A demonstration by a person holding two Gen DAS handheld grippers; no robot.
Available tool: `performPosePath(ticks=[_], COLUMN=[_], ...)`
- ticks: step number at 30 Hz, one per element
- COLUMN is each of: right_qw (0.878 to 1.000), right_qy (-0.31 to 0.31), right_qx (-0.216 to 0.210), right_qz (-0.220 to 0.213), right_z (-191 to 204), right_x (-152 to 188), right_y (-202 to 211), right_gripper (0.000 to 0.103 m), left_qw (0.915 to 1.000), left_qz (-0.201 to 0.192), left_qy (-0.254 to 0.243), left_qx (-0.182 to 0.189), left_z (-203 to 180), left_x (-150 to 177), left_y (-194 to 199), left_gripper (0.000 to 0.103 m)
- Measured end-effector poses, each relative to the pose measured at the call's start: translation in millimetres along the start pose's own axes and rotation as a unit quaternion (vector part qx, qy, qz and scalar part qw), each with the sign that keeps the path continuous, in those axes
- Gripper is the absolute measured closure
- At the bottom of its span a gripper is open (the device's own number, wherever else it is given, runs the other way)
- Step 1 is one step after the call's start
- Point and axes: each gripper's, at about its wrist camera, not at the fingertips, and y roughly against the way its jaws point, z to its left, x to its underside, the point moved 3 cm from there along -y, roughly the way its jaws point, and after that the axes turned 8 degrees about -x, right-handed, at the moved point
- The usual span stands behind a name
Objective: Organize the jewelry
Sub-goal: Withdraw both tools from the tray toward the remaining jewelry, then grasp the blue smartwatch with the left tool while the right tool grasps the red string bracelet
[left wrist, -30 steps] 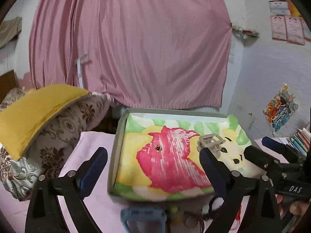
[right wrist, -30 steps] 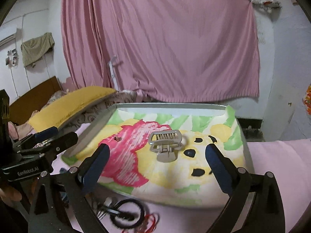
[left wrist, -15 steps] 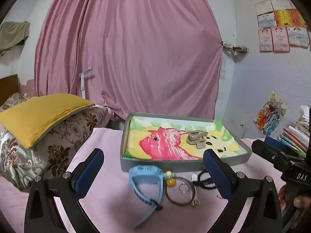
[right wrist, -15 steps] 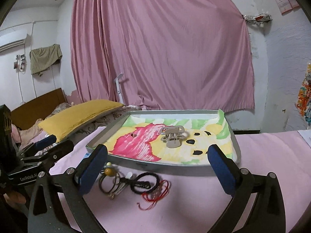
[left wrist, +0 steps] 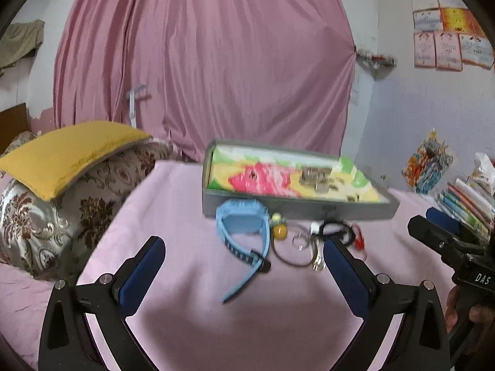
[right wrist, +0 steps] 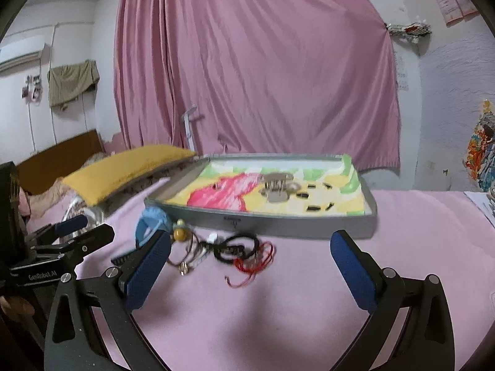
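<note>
A grey tray (left wrist: 297, 208) (right wrist: 278, 222) with a pink, yellow and green lining lies on the pink bed. A beige hair claw (left wrist: 315, 177) (right wrist: 275, 185) sits inside it. In front of the tray lie a blue watch (left wrist: 244, 232) (right wrist: 151, 219), a yellow bead (left wrist: 280, 232) (right wrist: 179, 233), a thin bangle (left wrist: 294, 253), a black cord (right wrist: 235, 245) and a red string (right wrist: 253, 262). My left gripper (left wrist: 244, 266) is open and empty, short of the watch. My right gripper (right wrist: 250, 262) is open and empty, above the red string.
A yellow pillow (left wrist: 68, 154) on a patterned cushion (left wrist: 62, 213) lies at the left. Books (left wrist: 467, 201) are stacked at the right. A pink curtain (left wrist: 201, 71) hangs behind the bed.
Both grippers have pulled back from the tray. The watch, bangle and cords in front of it have come into view. The claw stays in the tray.
</note>
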Motion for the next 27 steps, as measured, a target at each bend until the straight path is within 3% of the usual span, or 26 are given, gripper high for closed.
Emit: performPosePath(ticks=[14,18,27], right_qw=[0.99,0.984,0.973], right_qy=[-0.022,-0.027,-0.025], right_qx=[-0.03,-0.04,-0.04], right_qz=[0.138,0.172,0.226], right_z=[-7,-8,-12], right_x=[21,22,15], right_y=[-41,-56,-90], right_gripper=[0.003,0.02,0.042], left_qw=[0.9923,0.9896,0.9841], left_qz=[0.12,0.139,0.171], left_qy=[-0.003,-0.005,-0.005], left_qx=[0.03,0.038,0.047], left_z=[-2,-4,-7], left_x=[10,5,-5], left_y=[-40,-51,-79], left_gripper=[0.001,0.006,0.017])
